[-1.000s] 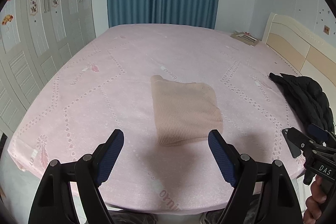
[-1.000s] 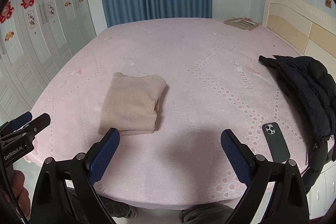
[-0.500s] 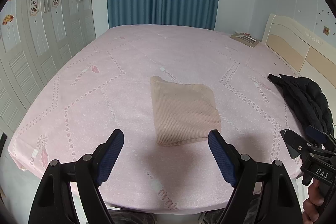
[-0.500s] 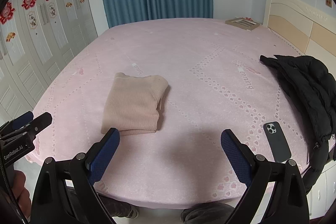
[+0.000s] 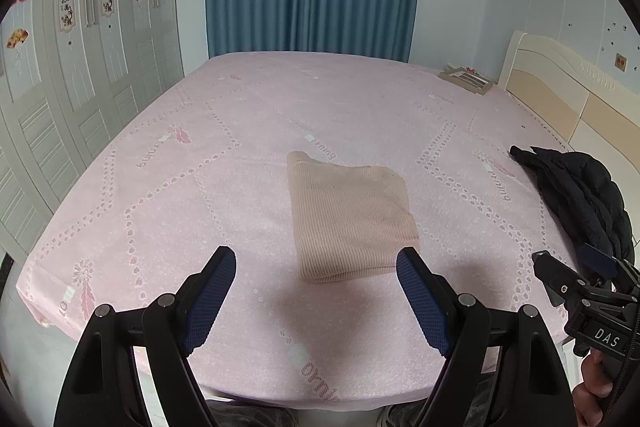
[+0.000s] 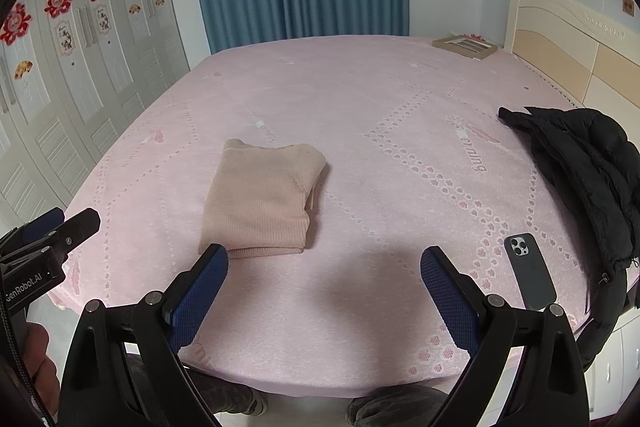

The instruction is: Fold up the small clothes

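Note:
A beige ribbed knit garment [image 5: 350, 219] lies folded into a neat rectangle on the pink bed [image 5: 200, 155], near its front edge. My left gripper [image 5: 316, 263] hovers just in front of the garment, open, with nothing between its blue pads. In the right wrist view the same folded garment [image 6: 260, 201] lies left of centre. My right gripper [image 6: 324, 261] is open and empty too, held above the bed's front edge to the right of the garment. Each gripper shows at the edge of the other's view, held by a hand.
A black puffer jacket [image 6: 588, 167] is heaped at the bed's right side, with a dark phone [image 6: 529, 269] lying beside it. A flat frame [image 6: 466, 46] rests at the far corner by the headboard. White wardrobe doors line the left wall; blue curtains hang behind.

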Demonstrator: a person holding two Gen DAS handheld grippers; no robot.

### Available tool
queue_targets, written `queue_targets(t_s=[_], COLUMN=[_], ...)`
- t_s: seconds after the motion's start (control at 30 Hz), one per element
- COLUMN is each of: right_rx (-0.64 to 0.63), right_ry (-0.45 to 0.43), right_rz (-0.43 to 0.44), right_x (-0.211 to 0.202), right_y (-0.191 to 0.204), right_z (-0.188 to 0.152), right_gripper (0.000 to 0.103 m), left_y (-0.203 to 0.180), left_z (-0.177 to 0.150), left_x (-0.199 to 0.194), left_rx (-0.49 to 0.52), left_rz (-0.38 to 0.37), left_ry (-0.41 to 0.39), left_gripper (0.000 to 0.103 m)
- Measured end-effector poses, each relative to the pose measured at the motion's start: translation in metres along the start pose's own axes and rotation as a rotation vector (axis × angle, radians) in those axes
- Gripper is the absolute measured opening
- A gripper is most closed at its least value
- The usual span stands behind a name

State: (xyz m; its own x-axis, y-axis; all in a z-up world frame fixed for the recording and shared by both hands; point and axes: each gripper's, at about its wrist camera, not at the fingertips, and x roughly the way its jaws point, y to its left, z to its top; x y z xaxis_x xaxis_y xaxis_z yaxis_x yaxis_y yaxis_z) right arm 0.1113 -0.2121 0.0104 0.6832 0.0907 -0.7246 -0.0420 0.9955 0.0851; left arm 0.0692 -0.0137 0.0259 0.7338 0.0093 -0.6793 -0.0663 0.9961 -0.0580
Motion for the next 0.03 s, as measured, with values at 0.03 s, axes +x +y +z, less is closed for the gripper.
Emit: queue_targets(t_s=[0.03], right_rx=[0.000], right_ry=[0.000], right_rz=[0.000], right_x=[-0.0001], right_y=[0.0005], right_z=[0.0002], right_gripper=[0.096], left_y=[0.0002], left_z=[0.0004], left_x=[-0.0007], left_rx=[0.002], left_rz=[-0.003], left_ry=[-0.002], left_gripper=[0.082])
